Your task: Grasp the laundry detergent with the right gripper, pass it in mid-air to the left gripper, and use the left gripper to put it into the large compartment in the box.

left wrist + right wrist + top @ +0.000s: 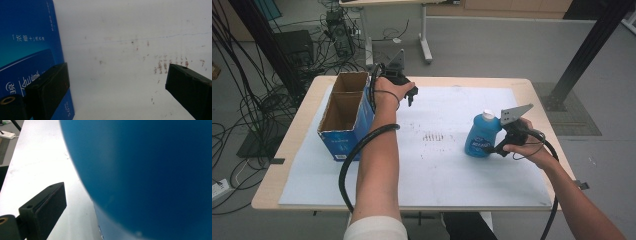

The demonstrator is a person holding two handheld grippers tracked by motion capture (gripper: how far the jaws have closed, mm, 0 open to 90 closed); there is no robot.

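i hold my right gripper against the blue bottle standing right of centre on the counter; whether its jaws grip, i cannot tell. my left gripper, jaws apart and empty, waits beside the open box, probably the bottle's destination.

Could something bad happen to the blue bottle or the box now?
Maybe. The bottle stands upright with the right gripper pressed close, so a nudge might tip it. The left gripper hangs open right beside the box; swinging sideways could bump the box along the table.
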